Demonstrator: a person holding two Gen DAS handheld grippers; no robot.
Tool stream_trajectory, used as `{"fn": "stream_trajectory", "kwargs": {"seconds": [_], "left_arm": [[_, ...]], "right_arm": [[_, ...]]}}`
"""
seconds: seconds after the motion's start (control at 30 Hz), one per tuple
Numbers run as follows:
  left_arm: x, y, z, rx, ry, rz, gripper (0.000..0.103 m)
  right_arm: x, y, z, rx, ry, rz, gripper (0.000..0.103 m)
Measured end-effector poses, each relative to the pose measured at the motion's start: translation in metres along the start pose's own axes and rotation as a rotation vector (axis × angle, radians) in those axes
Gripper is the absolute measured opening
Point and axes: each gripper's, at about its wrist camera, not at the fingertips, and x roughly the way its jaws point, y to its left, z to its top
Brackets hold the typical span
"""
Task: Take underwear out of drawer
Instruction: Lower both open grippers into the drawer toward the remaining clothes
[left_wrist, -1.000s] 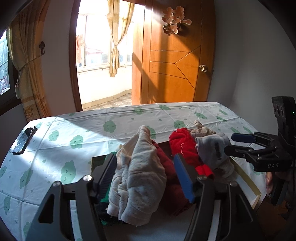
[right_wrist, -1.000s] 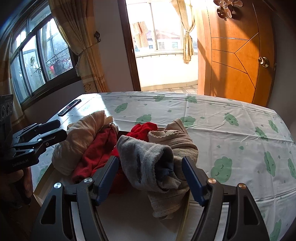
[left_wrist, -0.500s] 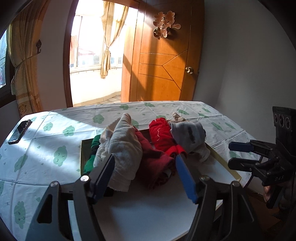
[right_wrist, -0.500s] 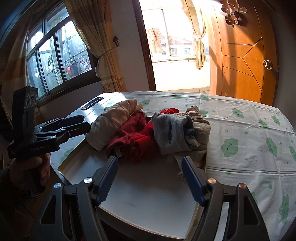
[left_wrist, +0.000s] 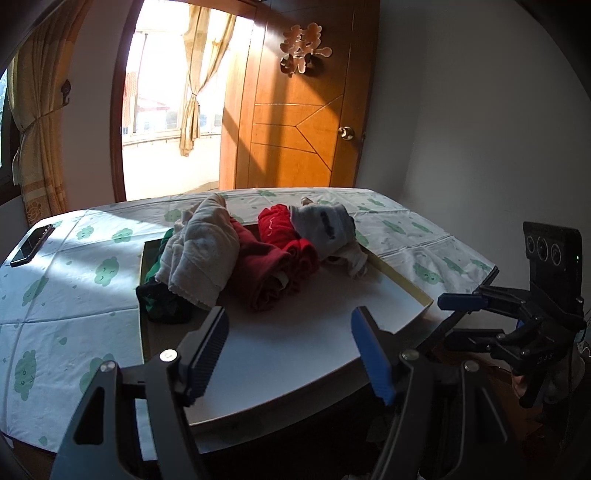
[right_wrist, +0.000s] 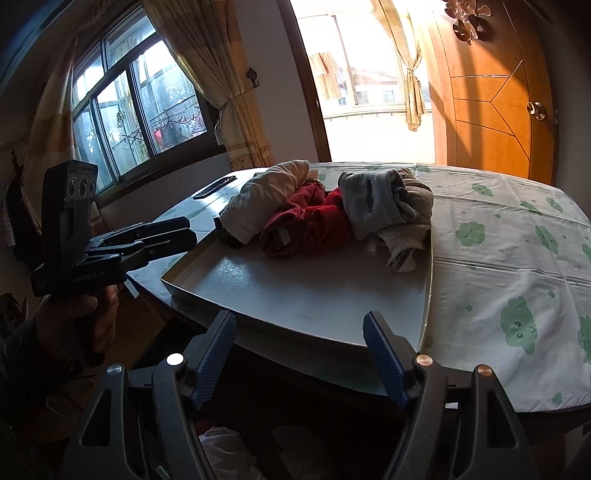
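Only the right wrist view shows the window (right_wrist: 140, 107). Bare tray (left_wrist: 295, 343) floor lies before the underwear (left_wrist: 258, 254). Left gripper (left_wrist: 288, 354) and right gripper (right_wrist: 299, 358) gape, empty.

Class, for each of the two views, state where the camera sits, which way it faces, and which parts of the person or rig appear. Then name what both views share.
Left wrist: sits behind the open left gripper, faces the door across the tray; right gripper at right.
Right wrist: sits behind the open right gripper, faces window and doorway; left gripper and hand at left.
Shared: tray, clothes pile, tablecloth.
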Motion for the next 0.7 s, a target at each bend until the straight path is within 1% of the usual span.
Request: {"fn": "stream_trajectory", "kwargs": {"seconds": [0.17, 0.33, 0.4, 0.5, 0.7], "left_arm": [[-0.011, -0.004, -0.026, -0.007, 0.030, -0.009, 0.071], [-0.021, -0.011, -0.055, 0.004, 0.051, 0.004, 0.071], [-0.024, -0.014, -0.067, 0.018, 0.069, 0.013, 0.072], [-0.022, -0.018, -0.084, 0.050, 0.126, 0.024, 0.072], [-0.017, -0.020, -0.114, 0.062, 0.241, 0.019, 0.072]], "right_arm": [[-0.007, 0.007, -0.029, -0.010, 0.020, 0.016, 0.074], [-0.005, 0.013, -0.057, -0.029, 0.068, 0.024, 0.074], [0.000, 0.014, -0.067, -0.026, 0.101, 0.039, 0.074], [0.009, 0.020, -0.082, -0.045, 0.153, 0.047, 0.074], [0.043, 0.042, -0.109, -0.123, 0.308, 0.102, 0.074]]}}
